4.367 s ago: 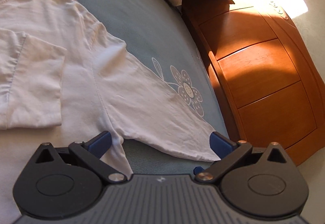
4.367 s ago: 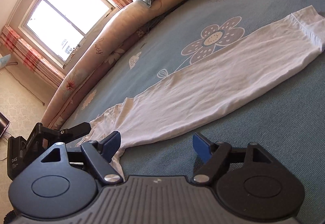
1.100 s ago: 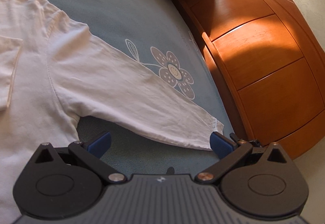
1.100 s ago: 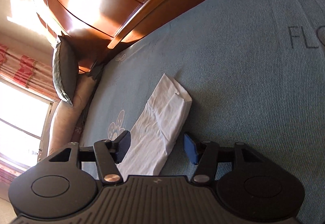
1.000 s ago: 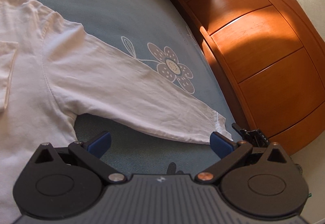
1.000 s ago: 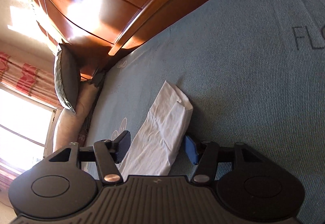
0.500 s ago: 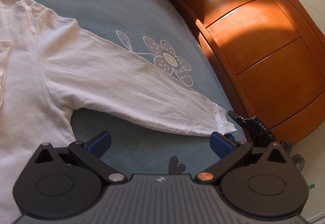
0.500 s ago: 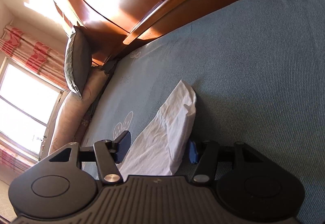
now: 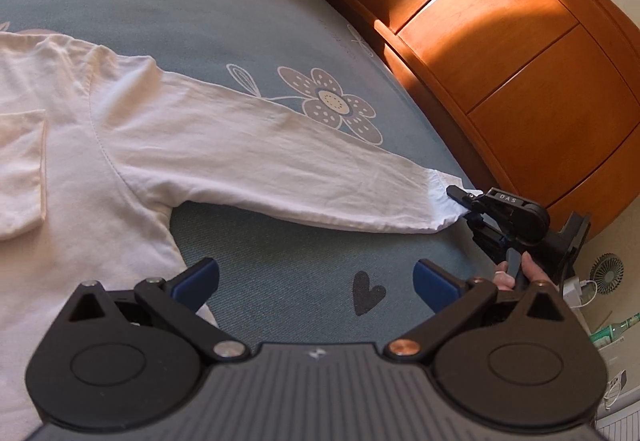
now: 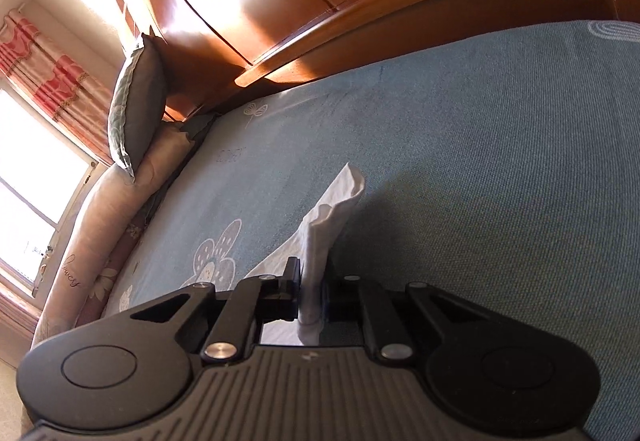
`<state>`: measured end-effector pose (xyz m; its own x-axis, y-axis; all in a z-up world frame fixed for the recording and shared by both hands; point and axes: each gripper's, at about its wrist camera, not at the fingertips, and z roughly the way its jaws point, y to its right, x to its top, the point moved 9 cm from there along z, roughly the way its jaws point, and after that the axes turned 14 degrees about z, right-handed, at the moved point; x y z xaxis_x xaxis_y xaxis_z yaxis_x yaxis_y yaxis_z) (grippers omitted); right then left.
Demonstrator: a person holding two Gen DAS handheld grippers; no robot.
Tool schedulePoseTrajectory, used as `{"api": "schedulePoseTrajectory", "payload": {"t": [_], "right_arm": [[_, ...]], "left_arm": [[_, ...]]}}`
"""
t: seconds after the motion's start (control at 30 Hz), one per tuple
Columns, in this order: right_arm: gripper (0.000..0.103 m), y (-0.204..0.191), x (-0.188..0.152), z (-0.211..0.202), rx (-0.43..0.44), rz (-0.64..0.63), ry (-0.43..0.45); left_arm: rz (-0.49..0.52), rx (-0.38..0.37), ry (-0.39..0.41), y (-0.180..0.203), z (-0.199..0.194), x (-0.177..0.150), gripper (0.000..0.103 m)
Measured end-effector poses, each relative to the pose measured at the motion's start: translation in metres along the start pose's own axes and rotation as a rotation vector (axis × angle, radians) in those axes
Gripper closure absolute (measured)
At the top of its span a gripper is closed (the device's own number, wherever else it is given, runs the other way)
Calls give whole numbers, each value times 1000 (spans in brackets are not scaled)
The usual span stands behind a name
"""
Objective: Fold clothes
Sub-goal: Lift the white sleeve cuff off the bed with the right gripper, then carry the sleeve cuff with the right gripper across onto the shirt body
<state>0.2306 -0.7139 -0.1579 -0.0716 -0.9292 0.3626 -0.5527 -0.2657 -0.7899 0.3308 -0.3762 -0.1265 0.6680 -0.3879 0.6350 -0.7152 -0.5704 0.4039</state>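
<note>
1. We see a bed covered by a blue-grey sheet (image 9: 248,21) printed with flowers and a dark heart.
2. Curved orange wooden panels (image 9: 520,53) rise just beside the bed, lit by sun patches.
3. A dark cushion (image 10: 138,105) leans on a long pale bolster (image 10: 100,225).
4. A bright window (image 10: 24,193) with red-patterned curtains (image 10: 44,77) stands beyond.
5. A small fan (image 9: 608,268) sits on the pale floor.

Surface: I see a bed (image 9: 240,13) under a blue-grey sheet printed with flowers and hearts.
On it: a white long-sleeved shirt (image 9: 132,145) spread flat.
Far edge: pillows (image 10: 138,101) against a bolster.
</note>
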Motion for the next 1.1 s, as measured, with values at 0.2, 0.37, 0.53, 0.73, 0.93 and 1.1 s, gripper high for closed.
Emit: {"api": "schedulePoseTrajectory", "payload": {"t": [0.2, 0.37, 0.53, 0.73, 0.93, 1.1], "right_arm": [[91, -38, -19, -1, 20, -72, -2], [91, -69, -46, 4, 12, -166, -23], [91, -94, -69, 5, 17, -244, -31], [91, -116, -101, 15, 35, -299, -69], [91, -137, -134, 24, 26, -406, -82], [91, -142, -153, 27, 20, -469, -88]], "left_arm": [[44, 92, -64, -15, -17, -17, 1], [110, 146, -104, -27, -41, -36, 1], [117, 172, -110, -46, -68, -55, 1], [98, 233, -110, -78, -100, -80, 1], [93, 245, -90, -95, -135, -103, 1], [135, 247, -10, -94, -166, -105, 1]]}}
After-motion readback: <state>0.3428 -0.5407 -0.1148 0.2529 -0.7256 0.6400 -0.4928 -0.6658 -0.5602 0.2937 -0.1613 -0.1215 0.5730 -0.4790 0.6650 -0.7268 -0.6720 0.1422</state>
